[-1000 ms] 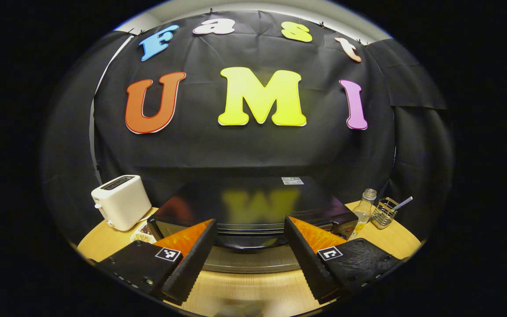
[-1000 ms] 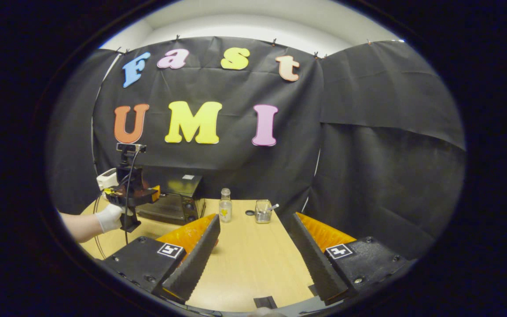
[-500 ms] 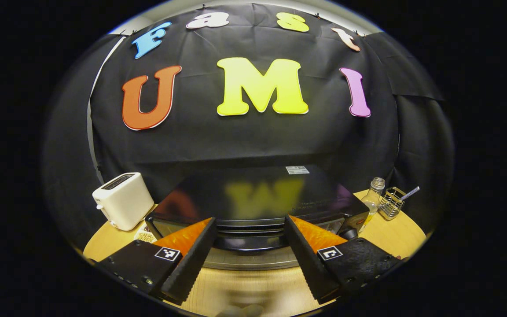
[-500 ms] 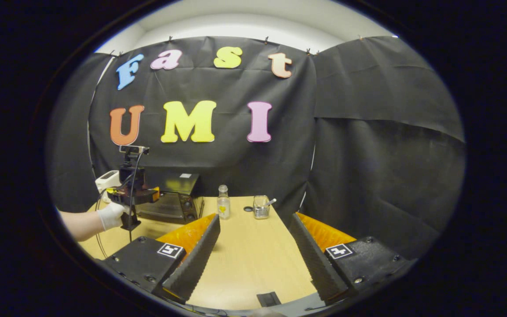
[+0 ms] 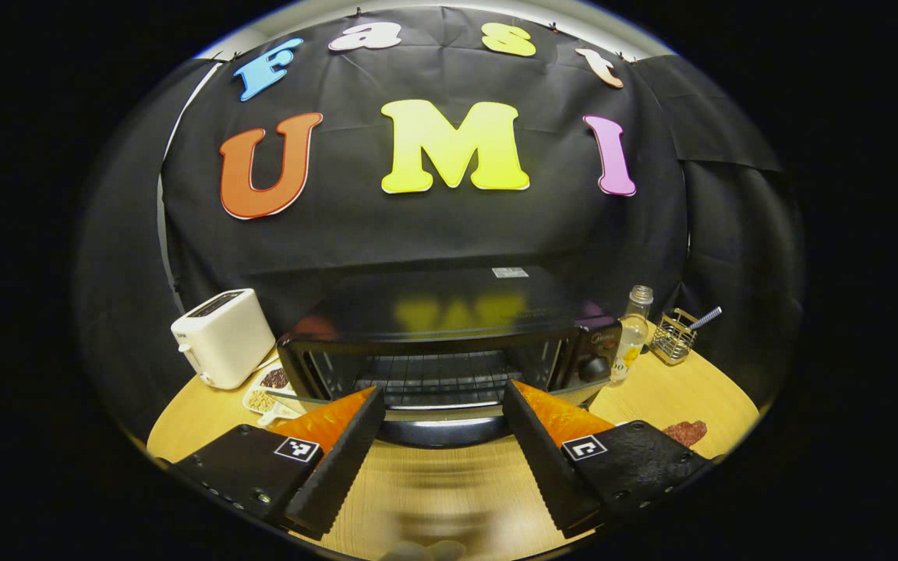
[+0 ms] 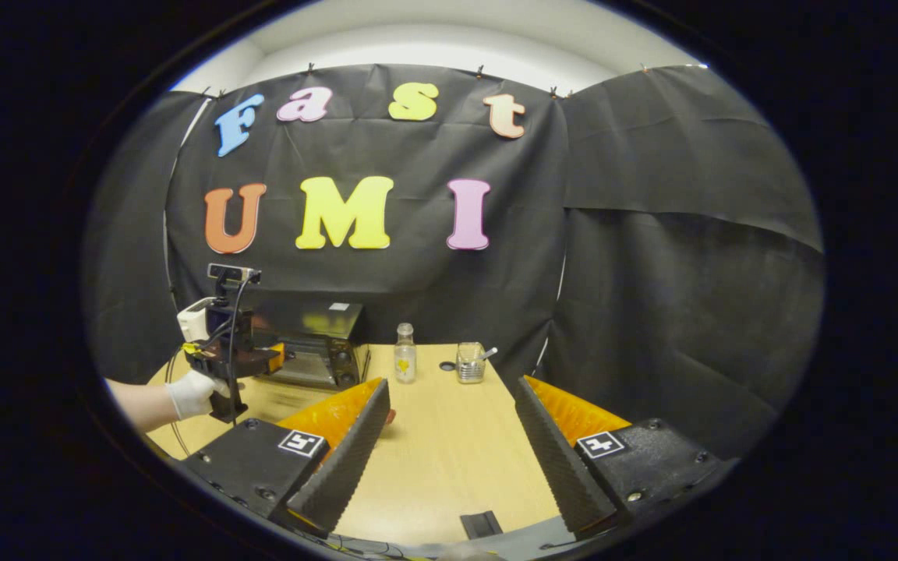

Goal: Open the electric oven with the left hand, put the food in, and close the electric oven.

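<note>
The oven (image 5: 449, 343) sits on the wooden bench (image 5: 652, 389), door lowered toward the left gripper (image 5: 443, 460), whose 2 fingers are spread either side of the door's handle without pinching it. A toaster (image 5: 221, 336) stands left. The right gripper (image 6: 449, 460) hangs spread over bare bench, well apart.

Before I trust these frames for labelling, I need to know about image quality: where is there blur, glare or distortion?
Left gripper view: the tabletop between the left claw fingers is motion-smeared, and the oven top mirrors the wall like gloss. Right gripper view: mostly sharp, slight smear on the table beside the oven. Both views bend straight edges near the rim.
</note>
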`<state>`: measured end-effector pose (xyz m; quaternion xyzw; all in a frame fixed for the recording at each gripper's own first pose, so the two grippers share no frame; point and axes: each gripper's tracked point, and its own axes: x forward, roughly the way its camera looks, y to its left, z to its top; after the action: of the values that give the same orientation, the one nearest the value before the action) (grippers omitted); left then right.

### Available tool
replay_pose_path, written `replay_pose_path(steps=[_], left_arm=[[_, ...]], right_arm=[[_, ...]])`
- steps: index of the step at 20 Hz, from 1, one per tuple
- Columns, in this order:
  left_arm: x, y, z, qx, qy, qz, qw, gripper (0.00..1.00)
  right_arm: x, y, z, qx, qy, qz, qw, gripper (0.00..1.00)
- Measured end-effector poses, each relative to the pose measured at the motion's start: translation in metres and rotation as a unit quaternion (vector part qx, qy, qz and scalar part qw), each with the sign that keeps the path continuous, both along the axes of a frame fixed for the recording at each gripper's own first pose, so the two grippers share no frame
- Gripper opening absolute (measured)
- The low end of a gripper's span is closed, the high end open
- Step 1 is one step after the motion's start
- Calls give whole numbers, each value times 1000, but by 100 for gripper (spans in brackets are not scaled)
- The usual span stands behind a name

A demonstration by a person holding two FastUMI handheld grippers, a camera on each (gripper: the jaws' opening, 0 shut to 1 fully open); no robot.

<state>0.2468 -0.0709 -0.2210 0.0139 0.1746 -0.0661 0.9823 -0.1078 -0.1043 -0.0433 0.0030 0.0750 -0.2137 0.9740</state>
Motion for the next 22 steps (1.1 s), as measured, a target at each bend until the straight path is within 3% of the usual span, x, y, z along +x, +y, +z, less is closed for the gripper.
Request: replay_pose_path(steps=[10, 22], left_arm=[[-72, 11, -73, 6, 63, 0, 998, 96], [-90, 9, -138, 15, 142, -1, 990, 97]], right_arm=[[2, 28, -17, 11, 13, 31, 999, 100], [-12, 27, -46, 28, 51, 14, 998, 100]])
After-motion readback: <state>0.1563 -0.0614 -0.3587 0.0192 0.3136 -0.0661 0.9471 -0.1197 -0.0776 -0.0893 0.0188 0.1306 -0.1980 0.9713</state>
